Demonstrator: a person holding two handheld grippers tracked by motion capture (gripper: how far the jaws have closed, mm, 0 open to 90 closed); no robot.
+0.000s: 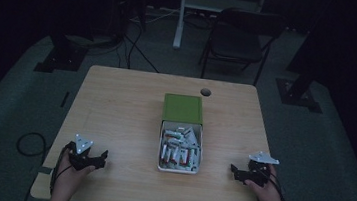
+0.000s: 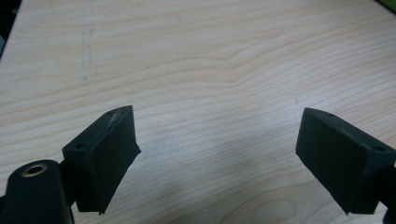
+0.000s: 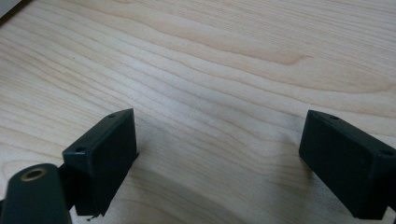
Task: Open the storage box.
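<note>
White box [image 1: 178, 166] of small packets sits mid-bench, its green lid [image 1: 182, 108] touching its far edge. Left tool [image 1: 103, 159] rests on the wooden bench [image 1: 120, 104] well left of the box, jaws wide, nothing between. Right tool [image 1: 233, 170] well right of the box, jaws also wide, empty. Chair [image 1: 238, 36] on the floor beyond the box.
</note>
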